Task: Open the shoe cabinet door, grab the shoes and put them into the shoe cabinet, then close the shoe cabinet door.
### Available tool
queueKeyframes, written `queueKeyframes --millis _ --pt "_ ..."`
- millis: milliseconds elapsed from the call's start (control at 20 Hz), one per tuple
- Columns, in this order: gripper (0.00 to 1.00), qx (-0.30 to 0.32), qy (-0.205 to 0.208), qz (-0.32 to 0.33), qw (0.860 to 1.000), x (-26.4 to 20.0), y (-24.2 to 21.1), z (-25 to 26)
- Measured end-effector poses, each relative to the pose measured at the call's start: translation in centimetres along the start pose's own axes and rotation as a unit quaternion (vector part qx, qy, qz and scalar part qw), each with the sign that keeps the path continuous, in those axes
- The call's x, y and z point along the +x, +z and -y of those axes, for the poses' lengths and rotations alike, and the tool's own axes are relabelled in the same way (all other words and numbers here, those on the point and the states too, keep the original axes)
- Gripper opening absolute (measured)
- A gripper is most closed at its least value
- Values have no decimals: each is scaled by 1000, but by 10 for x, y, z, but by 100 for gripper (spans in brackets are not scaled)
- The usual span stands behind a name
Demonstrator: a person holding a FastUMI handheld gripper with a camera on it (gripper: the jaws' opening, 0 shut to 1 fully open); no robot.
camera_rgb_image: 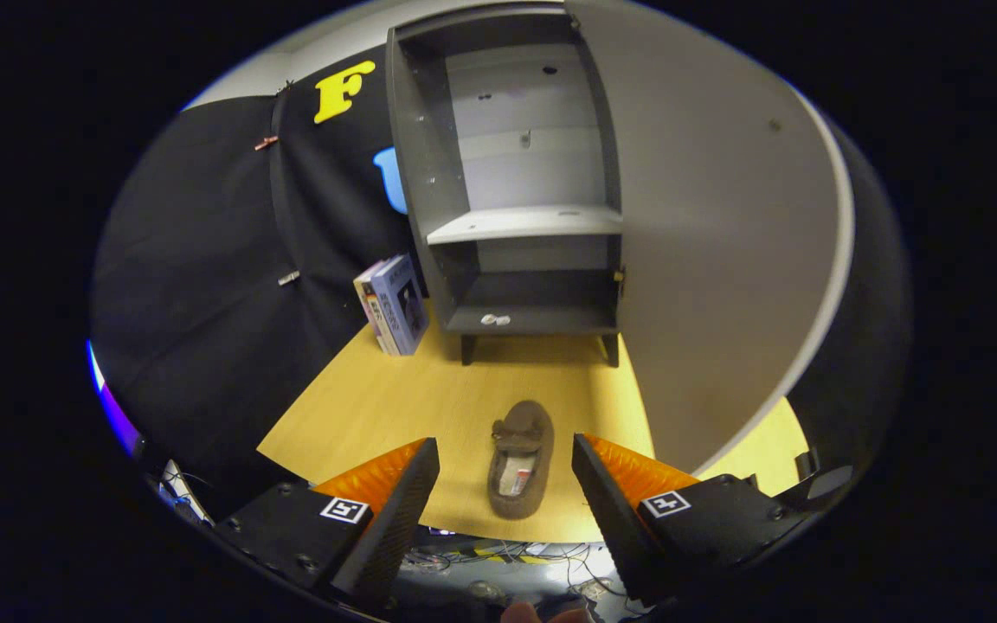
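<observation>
1. The shoe [520, 459] is judged to be light and soft: a plush slipper whose sides would give under pressure, so a firm squeeze is likely to be needed. It is best taken across its middle or at the heel rim, where the collar gives the fingers an edge to close over (the low toe would probably slip).
2. It is seen as a brown, fuzzy slipper with a small bow on the toe and a pale insole showing a label; the toe points to 12 o'clock, toward the cabinet.
3. It lies flat on the worktop [377, 407], just ahead of the gripper [505, 472] and between the lines of its two fingers, which are spread wide and hold nothing.
4. At 12 o'clock from the shoe the shoe cabinet [516, 173] stands, a grey carcass with a pale shelf and an open lower compartment where two small pale items [495, 320] rest.
5. Its door [706, 260] is swung open at about 2 o'clock, so the opening step is judged done.
6. A few boxed items [395, 303] lean against the cabinet's side at about 10 o'clock.
</observation>
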State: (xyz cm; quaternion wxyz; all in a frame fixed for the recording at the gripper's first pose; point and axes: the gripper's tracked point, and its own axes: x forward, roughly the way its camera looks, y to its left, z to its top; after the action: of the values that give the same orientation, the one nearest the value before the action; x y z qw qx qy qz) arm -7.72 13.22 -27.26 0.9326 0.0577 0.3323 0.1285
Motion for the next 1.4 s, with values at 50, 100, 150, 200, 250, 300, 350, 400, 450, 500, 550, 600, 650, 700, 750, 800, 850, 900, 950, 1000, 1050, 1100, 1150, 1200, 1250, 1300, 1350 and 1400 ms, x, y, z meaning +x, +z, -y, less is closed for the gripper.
queueKeyframes --millis 50,100,150,200,250,300,350,400,450,500,550,600,650,700,750,800,850,900,950,1000,1050,1100,1150,1200,1250,1300,1350,1400 --pt "98 -5 2 -12 1000 15 -9 -5" --pt "99 -8 8 -23 1000 28 -17 -11" --pt "99 -10 11 -34 999 41 -28 -17" --pt "99 -13 14 -47 999 54 -39 -20" --pt "99 -16 14 -59 998 69 -47 -22" --pt "99 -22 10 -69 997 84 -57 -22" --pt "99 -27 6 -83 996 98 -70 -21" --pt "99 -25 4 -96 995 111 -84 -20" --pt "99 -20 4 -106 994 125 -94 -23" --pt "99 -18 -1 -117 993 136 -106 -20" --pt "99 -17 -12 -127 992 147 -117 -15" --pt "99 -13 -23 -141 990 156 -129 -10" --pt "99 -2 -28 -150 988 164 -137 -9" --pt "99 6 -30 -150 988 171 -139 -9" --pt "99 9 -31 -147 989 181 -140 -7" --pt "96 9 -34 -144 989 191 -141 -7" --pt "94 9 -37 -143 989 200 -141 -6" --pt "89 8 -42 -140 989 209 -141 -5" --pt "86 11 -47 -135 990 218 -139 -4" --pt "86 14 -54 -129 990 227 -137 -2" --pt "85 17 -64 -123 990 237 -134 2" --pt "74 18 -82 -119 989 243 -133 10" --pt "64 20 -102 -114 988 245 -130 19" --pt "53 31 -111 -114 987 247 -128 23" --pt "43 42 -113 -116 986 246 -128 22" --pt "32 45 -110 -117 986 246 -127 20" --pt "22 44 -104 -115 987 247 -126 18" --pt "15 37 -99 -120 987 246 -125 18"
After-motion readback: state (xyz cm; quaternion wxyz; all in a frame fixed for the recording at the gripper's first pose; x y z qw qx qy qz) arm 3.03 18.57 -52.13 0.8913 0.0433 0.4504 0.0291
